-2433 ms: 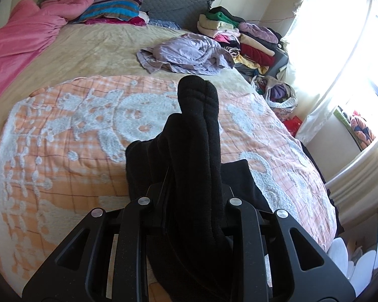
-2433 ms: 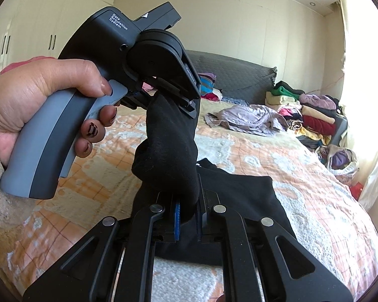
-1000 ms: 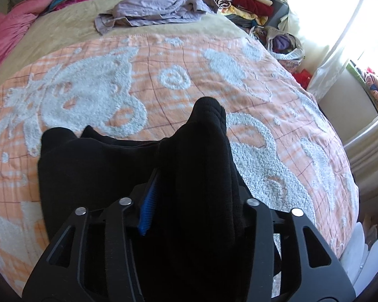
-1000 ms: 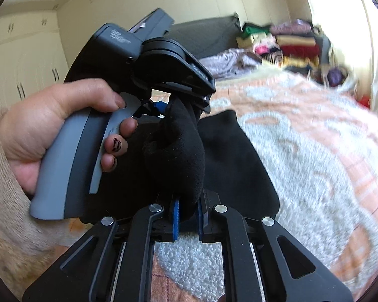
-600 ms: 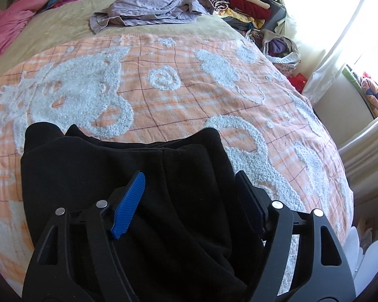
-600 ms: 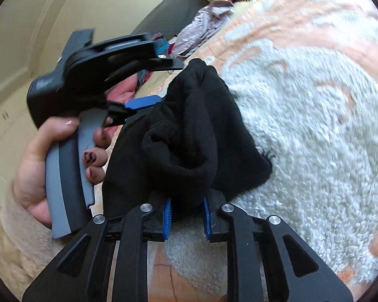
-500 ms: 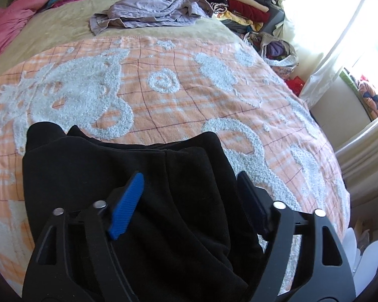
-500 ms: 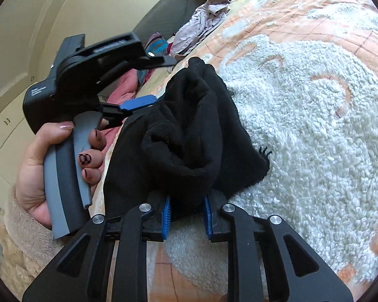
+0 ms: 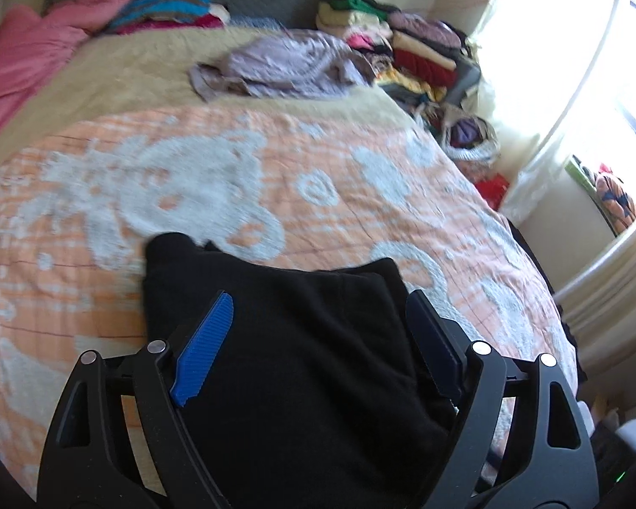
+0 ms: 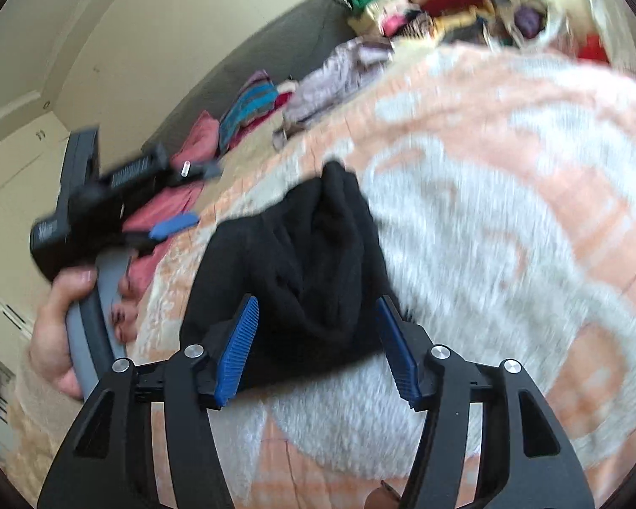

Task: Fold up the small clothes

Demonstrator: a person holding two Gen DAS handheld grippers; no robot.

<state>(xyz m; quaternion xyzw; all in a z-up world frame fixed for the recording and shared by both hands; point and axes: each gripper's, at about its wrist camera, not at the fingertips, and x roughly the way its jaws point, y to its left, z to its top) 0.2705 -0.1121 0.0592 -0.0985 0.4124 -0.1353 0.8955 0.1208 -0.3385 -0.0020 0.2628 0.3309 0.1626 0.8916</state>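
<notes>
A black garment (image 9: 301, 339) lies folded on the orange and white bedspread (image 9: 157, 186); it also shows in the right wrist view (image 10: 301, 271). My left gripper (image 9: 318, 322) is open and empty, its jaws spread just above the black cloth. My right gripper (image 10: 316, 343) is open too, its blue pads on either side of the near edge of the garment, not gripping it. The left gripper (image 10: 148, 203) shows in the right wrist view, held in a hand at the left, off the cloth.
A crumpled lilac garment (image 9: 284, 63) lies further up the bed. A stack of folded clothes (image 9: 411, 46) sits at the far right corner, striped and pink bedding (image 9: 63, 42) at the far left. The bed's right edge drops toward a bright window (image 9: 581, 85).
My right gripper has opened and let go of the black garment, which now lies on the bed. My left gripper, open since half a second ago, has drawn back and tilted up.
</notes>
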